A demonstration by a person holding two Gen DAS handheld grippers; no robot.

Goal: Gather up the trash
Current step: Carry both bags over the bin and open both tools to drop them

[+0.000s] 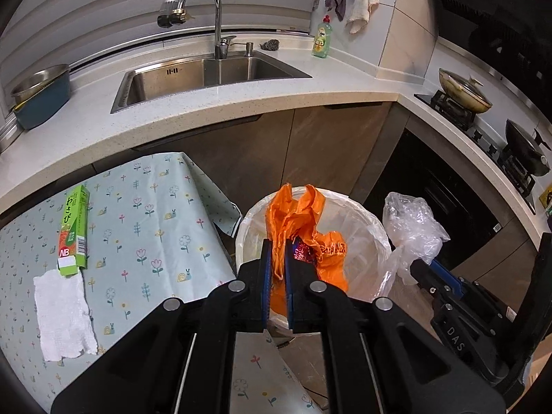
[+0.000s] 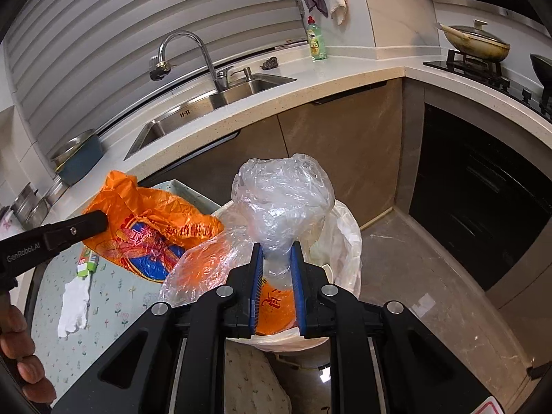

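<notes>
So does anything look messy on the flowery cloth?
Yes. A torn white paper towel and a green wasabi box lie loose on the cloth, not yet in the bin.

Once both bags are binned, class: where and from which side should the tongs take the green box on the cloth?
Grip the green box across its long narrow sides near the middle, coming from above. It lies flat on the flowered cloth; one end touches the paper towel.
</notes>
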